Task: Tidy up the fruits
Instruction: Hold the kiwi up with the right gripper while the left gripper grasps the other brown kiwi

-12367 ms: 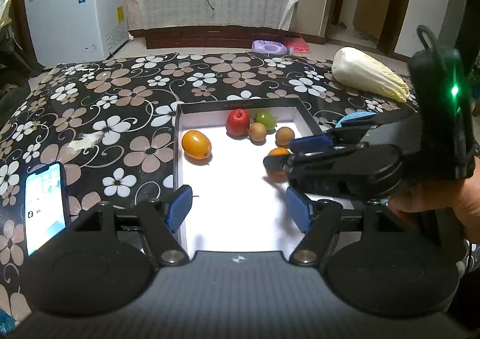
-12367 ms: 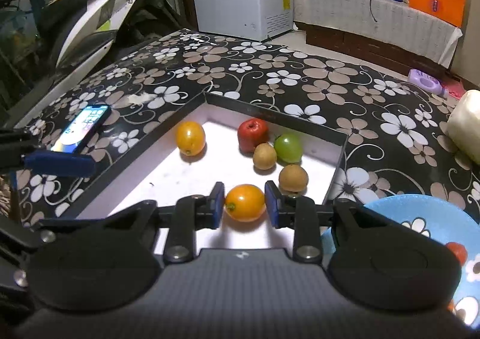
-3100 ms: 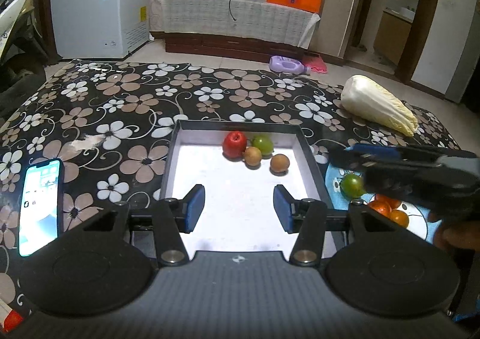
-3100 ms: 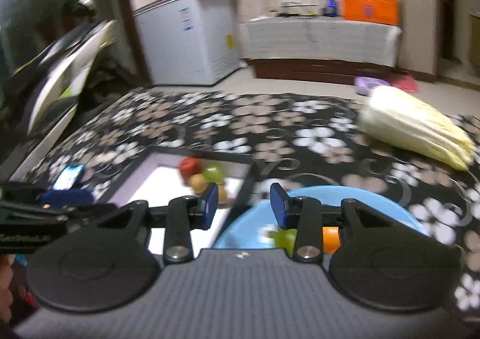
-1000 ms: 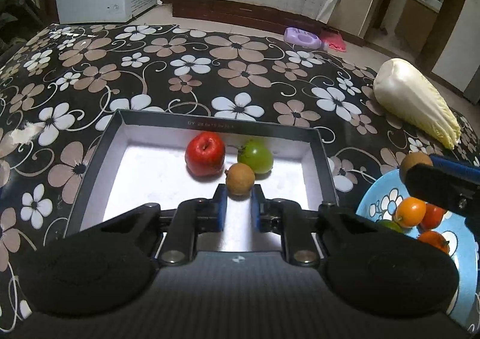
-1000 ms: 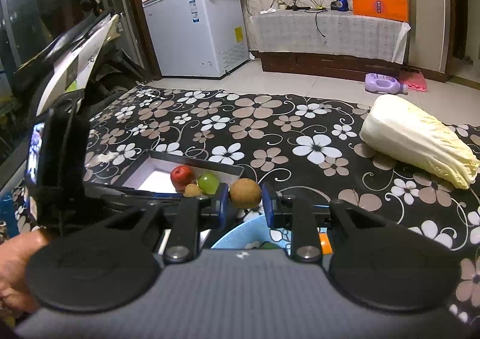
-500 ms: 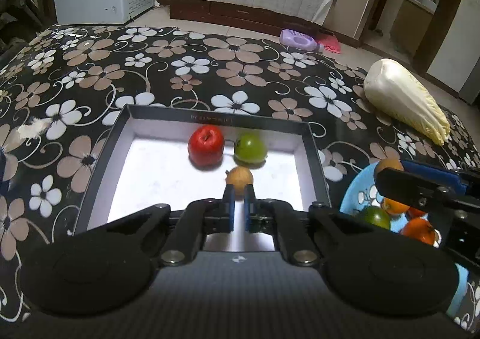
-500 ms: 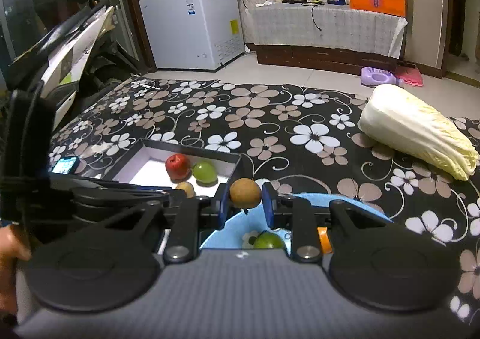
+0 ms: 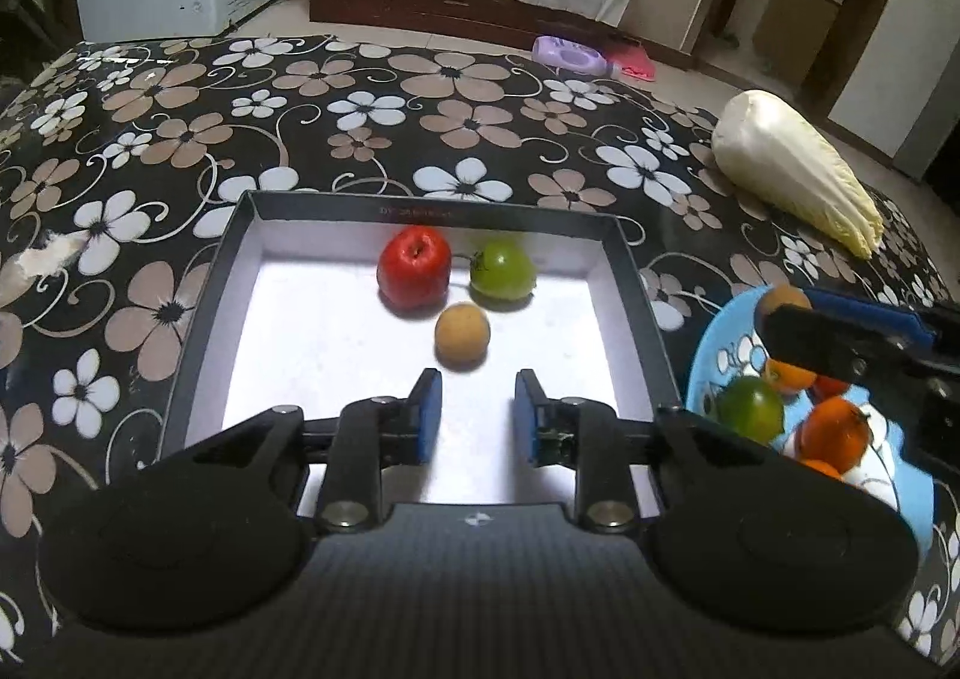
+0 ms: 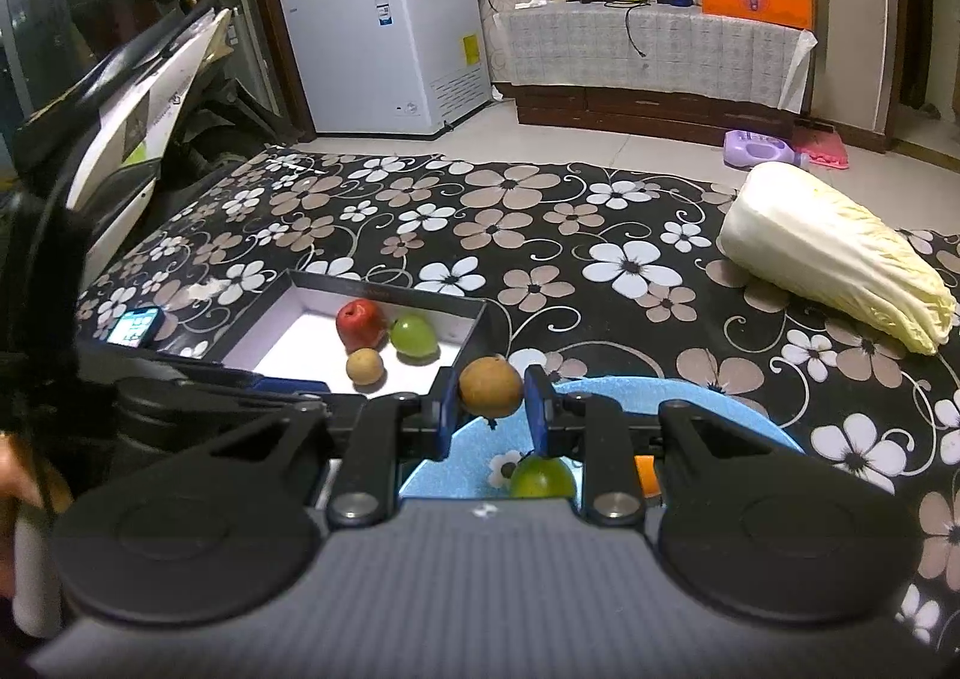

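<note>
Right claw (image 10: 491, 409) pinches a brown fruit (image 10: 490, 386) above the blue plate (image 10: 708, 403); lower it before release. Left claw (image 9: 475, 415), jaws just parted and empty, should straddle the tan fruit (image 9: 462, 333) in the box (image 9: 636, 307).

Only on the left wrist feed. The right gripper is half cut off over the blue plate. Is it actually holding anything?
Observer: Yes. The right gripper is shut on a round brown fruit, with a pad pressed on each side.
Operator: Where is it relative to the plate?
Observer: From the right wrist, the fruit sits over the far rim of the blue plate, beside the near corner of the box. It is lifted, not resting on the plate.
Operator: Anything my view doesn't show at all?
Observer: A phone lies on the tablecloth on the far side of the box from the plate, with its screen lit.
</note>
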Motion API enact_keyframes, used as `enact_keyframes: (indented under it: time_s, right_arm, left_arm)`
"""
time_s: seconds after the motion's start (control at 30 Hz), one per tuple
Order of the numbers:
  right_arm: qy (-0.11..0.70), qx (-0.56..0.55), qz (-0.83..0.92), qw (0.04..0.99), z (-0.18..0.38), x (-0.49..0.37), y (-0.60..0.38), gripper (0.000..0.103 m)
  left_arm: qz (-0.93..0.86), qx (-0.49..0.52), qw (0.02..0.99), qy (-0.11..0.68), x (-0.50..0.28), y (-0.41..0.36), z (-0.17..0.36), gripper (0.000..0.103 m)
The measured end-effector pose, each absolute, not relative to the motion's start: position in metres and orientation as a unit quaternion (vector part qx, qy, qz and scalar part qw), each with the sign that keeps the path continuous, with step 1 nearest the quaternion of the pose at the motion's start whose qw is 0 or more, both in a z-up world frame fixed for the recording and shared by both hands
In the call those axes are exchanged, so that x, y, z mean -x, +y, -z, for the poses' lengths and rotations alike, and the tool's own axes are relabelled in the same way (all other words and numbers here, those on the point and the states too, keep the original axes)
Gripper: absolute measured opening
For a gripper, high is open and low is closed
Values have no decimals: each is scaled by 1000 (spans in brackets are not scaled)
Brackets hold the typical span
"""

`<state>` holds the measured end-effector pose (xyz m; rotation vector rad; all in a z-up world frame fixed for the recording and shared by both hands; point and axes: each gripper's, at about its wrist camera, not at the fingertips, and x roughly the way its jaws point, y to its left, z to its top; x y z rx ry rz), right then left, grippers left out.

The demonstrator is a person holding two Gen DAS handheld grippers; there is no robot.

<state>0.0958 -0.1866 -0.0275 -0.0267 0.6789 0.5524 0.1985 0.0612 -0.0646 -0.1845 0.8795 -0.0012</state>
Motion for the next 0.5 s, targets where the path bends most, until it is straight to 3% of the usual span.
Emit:
enact_keyframes:
  time_s: [0.17,0.3,0.5]
  right_arm:
    - [331,15,-275,903,29,-100,-185,28]
    - [334,17,-277,901,30,-103,-185,28]
    - [333,18,-278,901,30,-103,-186,27]
  left_arm:
    - [-10,78,904,419,-210,56,68,31]
    - [-17,71,907,414,-214,54,69,22]
    - [-16,71,908,413,-212,56,69,21]
